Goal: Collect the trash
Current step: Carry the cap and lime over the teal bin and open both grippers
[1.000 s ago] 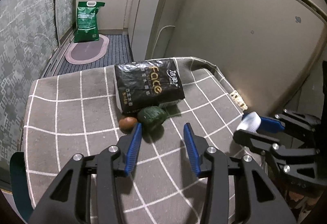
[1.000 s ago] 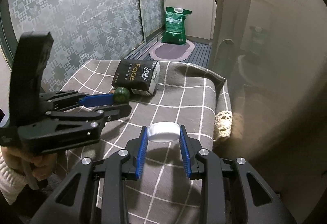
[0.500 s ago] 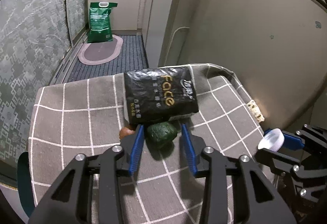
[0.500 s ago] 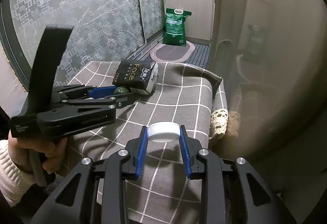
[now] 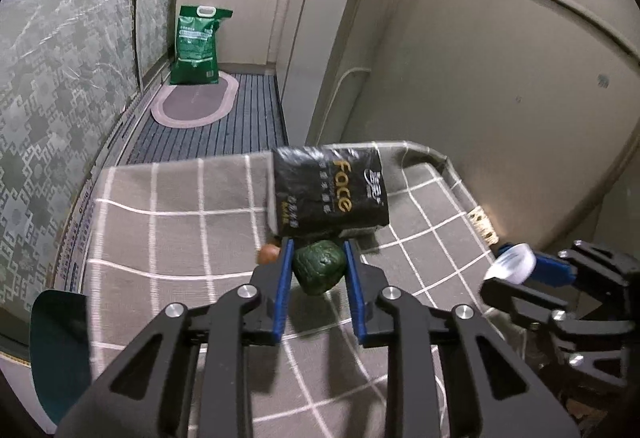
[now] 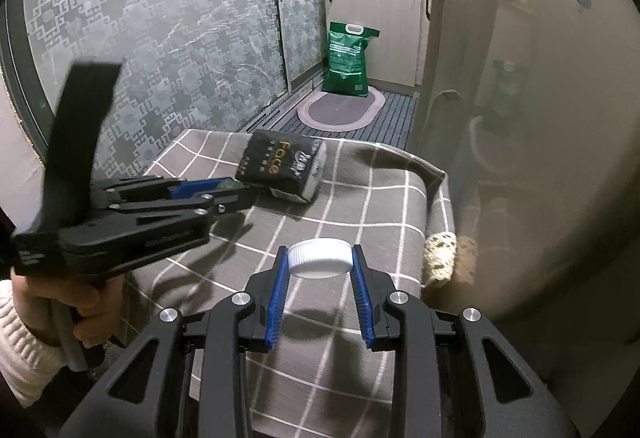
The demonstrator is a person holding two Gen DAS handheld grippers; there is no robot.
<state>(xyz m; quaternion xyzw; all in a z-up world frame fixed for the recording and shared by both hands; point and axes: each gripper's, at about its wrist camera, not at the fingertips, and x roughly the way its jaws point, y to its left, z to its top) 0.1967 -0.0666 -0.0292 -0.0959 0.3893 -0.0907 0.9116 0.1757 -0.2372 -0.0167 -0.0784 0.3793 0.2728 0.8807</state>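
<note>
Setting: a table under a grey checked cloth [image 5: 168,238] stood in a narrow kitchen beside patterned frosted glass panels [image 6: 160,38].
My left gripper [image 5: 316,270]: its jaws were closing around a dark green lumpy piece of trash [image 5: 319,267], the blue pads at either flank; whether they already pressed on it, I could not tell.
My right gripper [image 6: 320,268]: it held a white ribbed bottle cap [image 6: 319,258] clamped between its blue pads, above the cloth near the table's right edge.
Lettering: a black packet [image 5: 328,194] lay just behind the green lump, with "Face" in gold letters; the smaller print beside it was too fine to read.
Other trash: a small brown round piece [image 5: 267,254] sat on the cloth just left of my left finger.
Background: a green sack [image 5: 196,46] with a white handle stood on the floor by an oval mat [image 5: 196,102]; its print was illegible.
Hand: fingers and a cream knitted sleeve [image 6: 24,350] wrapped my left gripper's handle.
</note>
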